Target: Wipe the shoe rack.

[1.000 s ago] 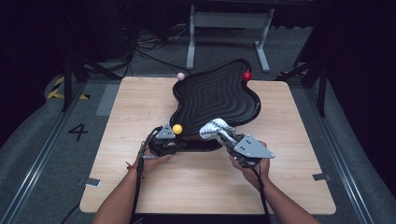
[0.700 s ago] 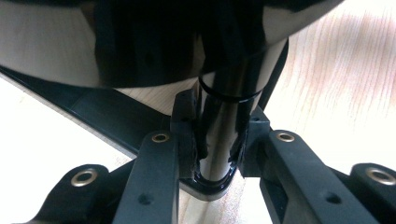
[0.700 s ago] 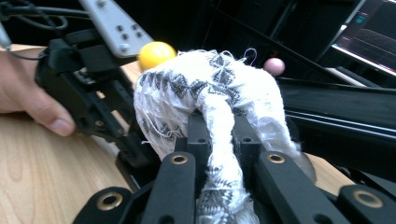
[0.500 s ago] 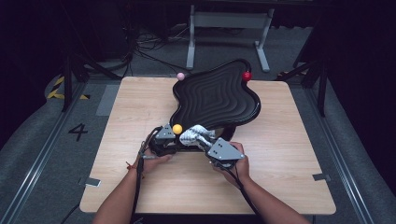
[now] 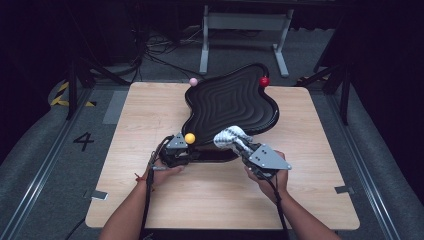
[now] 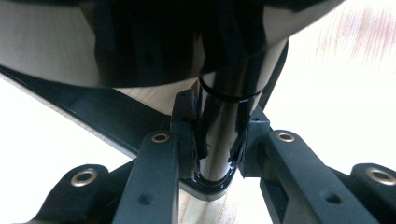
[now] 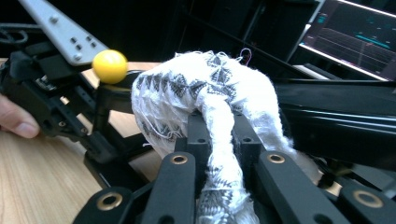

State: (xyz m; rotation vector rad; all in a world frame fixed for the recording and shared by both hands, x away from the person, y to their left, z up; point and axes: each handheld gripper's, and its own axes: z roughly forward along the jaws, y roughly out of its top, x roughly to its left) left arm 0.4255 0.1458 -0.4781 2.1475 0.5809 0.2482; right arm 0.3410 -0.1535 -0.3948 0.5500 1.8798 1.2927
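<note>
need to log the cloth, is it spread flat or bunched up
Bunched up. The cloth is a wadded lump pinched in the right gripper, a twisted tail running down between its jaws, held at the black tray's near edge.

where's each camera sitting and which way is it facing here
High view: above the person's side, facing forward and down on the wooden table; both forearms show.
Left gripper view: on the left gripper, facing the tray's post; its jaws show.
Right gripper view: on the right gripper, facing the cloth; a fingertip shows.
Shared: high and right views show the yellow ball.
</note>
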